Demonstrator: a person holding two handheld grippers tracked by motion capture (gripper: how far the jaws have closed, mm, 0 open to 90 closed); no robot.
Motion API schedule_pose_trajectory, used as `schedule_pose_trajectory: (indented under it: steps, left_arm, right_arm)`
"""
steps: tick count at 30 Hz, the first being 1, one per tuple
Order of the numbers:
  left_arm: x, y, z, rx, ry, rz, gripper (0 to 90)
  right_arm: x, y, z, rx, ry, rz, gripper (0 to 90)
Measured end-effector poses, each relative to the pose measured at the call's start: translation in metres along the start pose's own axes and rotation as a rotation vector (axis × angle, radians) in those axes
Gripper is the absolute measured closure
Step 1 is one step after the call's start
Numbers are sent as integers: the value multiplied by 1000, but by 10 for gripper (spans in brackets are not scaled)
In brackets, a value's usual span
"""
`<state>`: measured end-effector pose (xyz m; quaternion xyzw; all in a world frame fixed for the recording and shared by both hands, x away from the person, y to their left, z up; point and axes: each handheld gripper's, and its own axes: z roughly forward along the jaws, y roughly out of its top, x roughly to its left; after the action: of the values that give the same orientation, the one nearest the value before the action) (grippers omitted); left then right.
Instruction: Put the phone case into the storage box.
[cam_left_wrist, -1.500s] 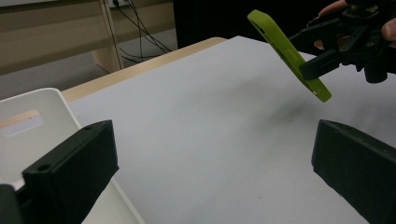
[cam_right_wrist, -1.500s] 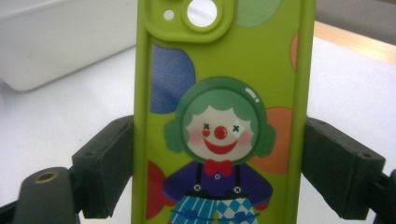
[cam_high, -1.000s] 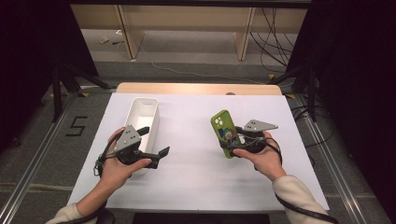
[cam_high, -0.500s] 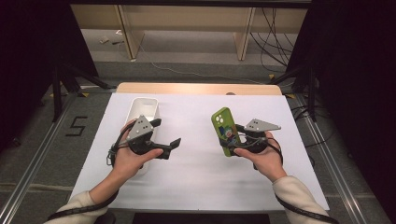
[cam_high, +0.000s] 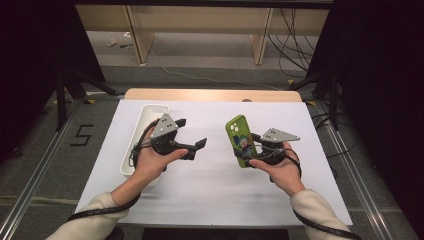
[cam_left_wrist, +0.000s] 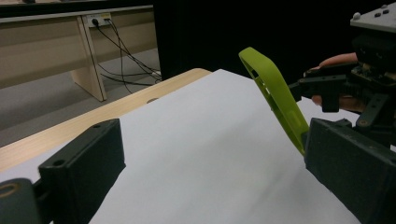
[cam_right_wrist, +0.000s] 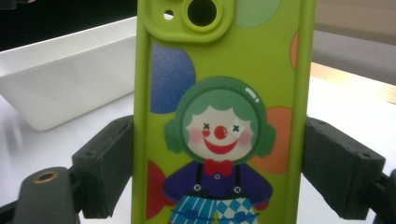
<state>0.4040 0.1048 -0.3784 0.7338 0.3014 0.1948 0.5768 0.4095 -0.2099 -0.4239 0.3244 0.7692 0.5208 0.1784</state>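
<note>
Both jaws of the right gripper (cam_high: 248, 150) press on the long edges of a green phone case (cam_high: 238, 139) in the high view, clamping it across its width near its lower end. The case is held clear of the white sheet (cam_high: 215, 195) that covers the table (cam_high: 210, 95), tilted up toward the far edge, with its printed back facing up. The left gripper (cam_high: 195, 149) is over the left half of the sheet, apart from the case, its jaws spread with nothing between them. Just behind the left hand (cam_high: 150, 162) lies a white tray (cam_high: 142, 120), long side running away from the person.

From the left gripper view, its two black jaws stand wide apart over bare white sheet, gripping nothing. Beyond the right-hand jaw the green phone case (cam_left_wrist: 275, 98) shows edge-on, slanting up and away, with the right gripper (cam_left_wrist: 327, 91) and a fingertip of the hand behind it.

From the right gripper view, the case (cam_right_wrist: 224, 116) stands upright between the jaws, each pad tight against one side edge. Its back carries a clown with green hair and a red nose, coloured balloons around it, and a camera cut-out at the top. The white tray (cam_right_wrist: 65, 79) lies behind it to the left on the sheet.
</note>
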Motion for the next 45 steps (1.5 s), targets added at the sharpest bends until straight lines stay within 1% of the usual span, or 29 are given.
schedule_pose_trajectory:
  steps: [3, 12, 17, 23, 26, 33, 34, 35, 37, 38, 39, 40, 41, 42, 45]
  left_arm:
    - [-1, 2, 5, -3, -7, -14, 45]
    - [-9, 10, 20, -4, -37, -7, 62]
    - [-12, 14, 27, -2, -46, 2, 65]
    - [-14, 15, 34, -2, -54, 0, 79]
    - [-16, 16, 38, -1, -61, -7, 91]
    - [-22, 15, 49, 10, -74, -8, 132]
    - [-23, 15, 51, 13, -75, -14, 137]
    - [-24, 15, 53, 16, -76, -8, 142]
    - [-26, 14, 57, 21, -78, -16, 148]
    - [-26, 14, 58, 23, -78, -11, 151]
    - [-27, 13, 60, 27, -83, -19, 152]
    - [-27, 13, 62, 30, -83, -16, 154]
    - [-28, 12, 63, 31, -83, -25, 157]
    - [-28, 12, 65, 33, -84, -22, 163]
    - [-28, 12, 68, 39, -81, -32, 195]
  right_arm:
    - [1, 0, 1, 2, 0, 0, 168]
    - [3, 0, 4, -7, 1, -2, 168]
    - [3, 0, 6, -9, -1, 1, 168]
    - [5, 0, 8, -8, 1, -1, 168]
    - [6, 1, 9, -10, -1, -2, 168]
    - [8, 2, 11, -14, 2, -2, 168]
    - [8, 2, 11, -13, 1, -2, 168]
    - [8, 2, 11, -13, 1, -3, 168]
    - [8, 2, 11, -16, 1, -1, 168]
    - [8, 2, 12, -17, 0, -2, 168]
    - [8, 2, 12, -17, 0, -3, 168]
    - [8, 2, 12, -19, 1, -3, 168]
    - [9, 3, 12, -17, 1, -3, 168]
    - [9, 3, 12, -18, 2, -5, 168]
    - [10, 3, 12, -20, 2, -9, 168]
